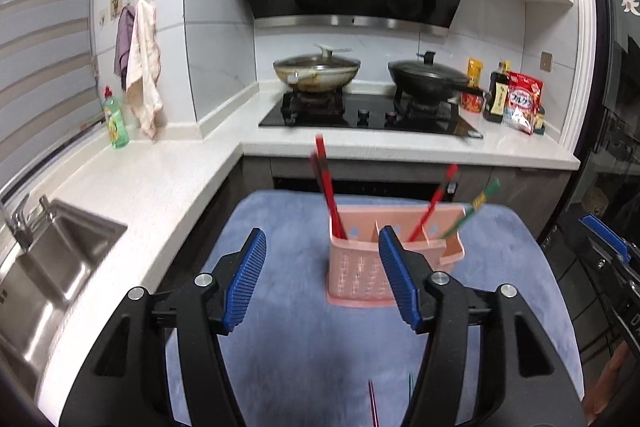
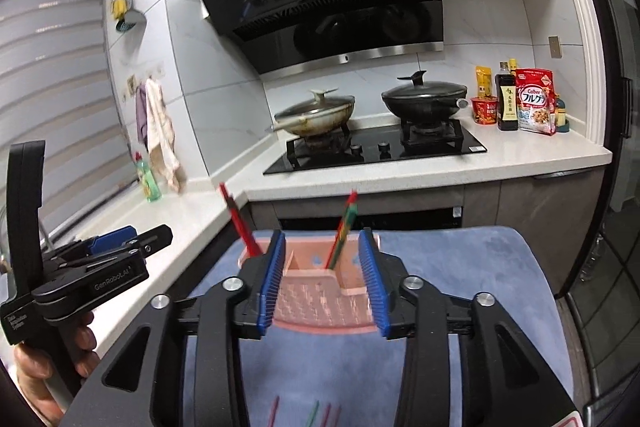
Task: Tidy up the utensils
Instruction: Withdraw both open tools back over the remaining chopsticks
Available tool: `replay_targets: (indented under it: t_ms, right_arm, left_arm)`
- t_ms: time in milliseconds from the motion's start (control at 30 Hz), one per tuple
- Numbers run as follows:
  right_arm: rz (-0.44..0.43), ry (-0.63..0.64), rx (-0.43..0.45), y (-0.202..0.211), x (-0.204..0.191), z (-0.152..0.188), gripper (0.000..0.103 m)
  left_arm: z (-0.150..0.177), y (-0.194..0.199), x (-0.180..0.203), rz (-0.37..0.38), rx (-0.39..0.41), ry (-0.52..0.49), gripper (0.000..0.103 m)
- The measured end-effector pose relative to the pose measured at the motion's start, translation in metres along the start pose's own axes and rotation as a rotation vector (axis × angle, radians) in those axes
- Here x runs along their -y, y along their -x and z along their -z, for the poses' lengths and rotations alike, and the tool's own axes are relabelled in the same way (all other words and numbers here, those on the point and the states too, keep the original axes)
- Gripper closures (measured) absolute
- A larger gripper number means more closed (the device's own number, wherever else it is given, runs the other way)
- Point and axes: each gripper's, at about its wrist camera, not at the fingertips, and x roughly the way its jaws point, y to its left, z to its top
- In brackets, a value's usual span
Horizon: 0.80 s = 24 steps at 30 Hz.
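Kitchen worktop (image 1: 160, 179) rings a blue mat (image 1: 300, 347) where the pink holder (image 1: 360, 275) stands, chopsticks (image 1: 328, 187) upright inside — left tongs (image 1: 322, 281) and right tongs (image 2: 322, 283) both spread, empty, before it.

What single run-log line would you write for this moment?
task: organize utensils | left gripper: jaws open, empty | right gripper: jaws open, empty | pink holder: upright on blue mat, chopsticks inside | loose chopsticks on mat
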Motion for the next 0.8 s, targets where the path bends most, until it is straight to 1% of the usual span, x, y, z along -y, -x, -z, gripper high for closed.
replay_targets:
  t_ms: [167, 267, 500, 633, 800]
  right_arm:
    - [0.01, 0.025, -0.053, 0.022, -0.007, 0.035, 0.064]
    - [0.011, 0.032, -0.085, 0.032, -0.009, 0.055, 0.064]
    - [0.064, 0.08, -0.163, 0.057, -0.015, 0.118, 0.064]
    - [0.072, 0.059, -0.233, 0.064, -0.011, 0.158, 0.064]
    - [0.092, 0.029, -0.308, 0.067, -0.004, 0.199, 0.064]
  left_arm:
    - [0.035, 0.017, -0.004, -0.006, -0.036, 0.009, 0.046]
    - [0.058, 0.026, -0.006, -0.023, -0.055, 0.007, 0.042]
    - [0.115, 0.043, -0.012, -0.04, -0.112, 0.036, 0.042]
    - [0.147, 0.045, -0.012, -0.045, -0.165, 0.055, 0.042]
    - [0.181, 0.045, -0.007, -0.056, -0.225, 0.041, 0.042]
